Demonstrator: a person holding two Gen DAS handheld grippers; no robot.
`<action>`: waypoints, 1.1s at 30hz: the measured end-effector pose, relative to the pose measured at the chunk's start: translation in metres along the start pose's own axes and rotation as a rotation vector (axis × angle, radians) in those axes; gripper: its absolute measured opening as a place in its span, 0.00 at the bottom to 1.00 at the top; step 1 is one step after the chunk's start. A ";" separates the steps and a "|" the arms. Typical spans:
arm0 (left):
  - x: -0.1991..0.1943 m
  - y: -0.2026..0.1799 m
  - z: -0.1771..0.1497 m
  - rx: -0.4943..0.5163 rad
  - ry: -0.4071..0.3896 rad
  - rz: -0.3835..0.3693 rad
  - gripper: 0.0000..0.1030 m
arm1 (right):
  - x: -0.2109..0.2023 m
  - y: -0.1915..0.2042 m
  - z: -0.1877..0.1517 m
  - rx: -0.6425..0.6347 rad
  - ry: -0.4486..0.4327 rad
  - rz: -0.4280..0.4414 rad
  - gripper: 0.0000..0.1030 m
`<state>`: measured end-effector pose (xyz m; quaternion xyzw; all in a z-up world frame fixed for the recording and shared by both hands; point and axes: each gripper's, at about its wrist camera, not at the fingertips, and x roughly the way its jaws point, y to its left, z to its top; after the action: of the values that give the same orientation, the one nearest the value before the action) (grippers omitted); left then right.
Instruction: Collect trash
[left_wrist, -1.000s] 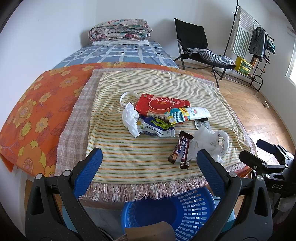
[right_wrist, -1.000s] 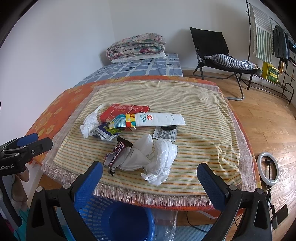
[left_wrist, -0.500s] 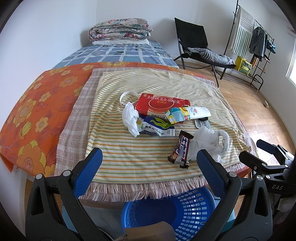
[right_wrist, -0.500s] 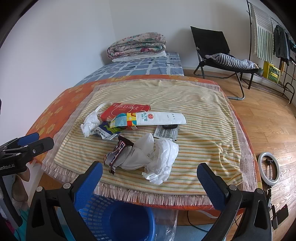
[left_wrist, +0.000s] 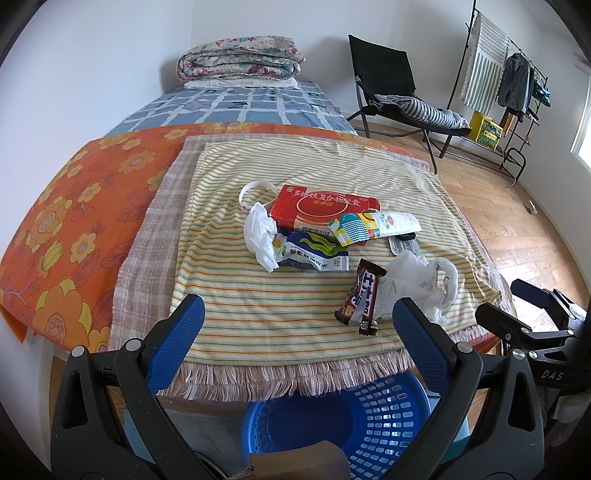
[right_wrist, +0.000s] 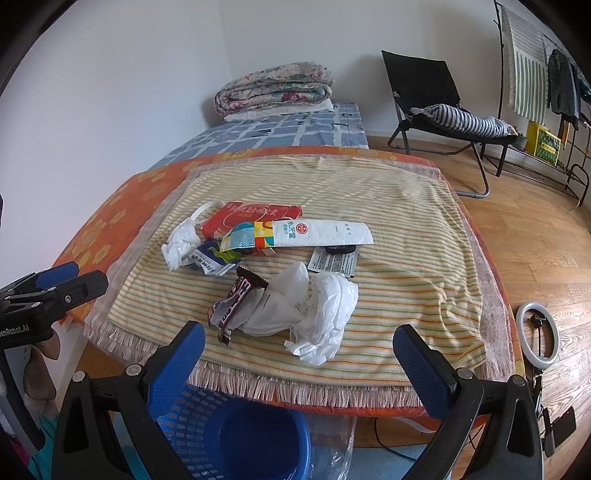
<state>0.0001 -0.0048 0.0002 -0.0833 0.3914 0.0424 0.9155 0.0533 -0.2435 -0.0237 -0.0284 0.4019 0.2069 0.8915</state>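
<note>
Surface: a striped cloth (left_wrist: 258, 306) on a bed, its fringed edge just ahead of both tongs.
Left gripper (left_wrist: 295, 339): jaws spread wide, holding nothing, short of the cloth edge.
Tissue (left_wrist: 260, 236): ahead of the left gripper, beside a red box (left_wrist: 325, 205).
Candy wrapper (left_wrist: 364, 297): ahead, toward the left gripper's right finger, touching a white plastic bag (right_wrist: 314, 314).
Basket (left_wrist: 354, 417): blue, below both tongs.
Right gripper (right_wrist: 295, 343): jaws wide apart, empty, the bag just ahead.
</note>
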 end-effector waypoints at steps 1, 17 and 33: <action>0.000 0.000 0.000 0.000 0.000 0.001 1.00 | 0.000 -0.001 0.000 0.000 0.001 0.001 1.00; 0.005 -0.002 -0.005 0.002 0.005 0.003 1.00 | 0.003 0.002 -0.001 -0.016 0.013 0.003 1.00; 0.012 0.040 -0.010 -0.078 0.027 -0.025 1.00 | 0.008 -0.008 -0.008 -0.018 -0.025 -0.002 1.00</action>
<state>-0.0044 0.0325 -0.0198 -0.1244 0.4008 0.0451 0.9066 0.0552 -0.2494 -0.0360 -0.0344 0.3886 0.2098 0.8965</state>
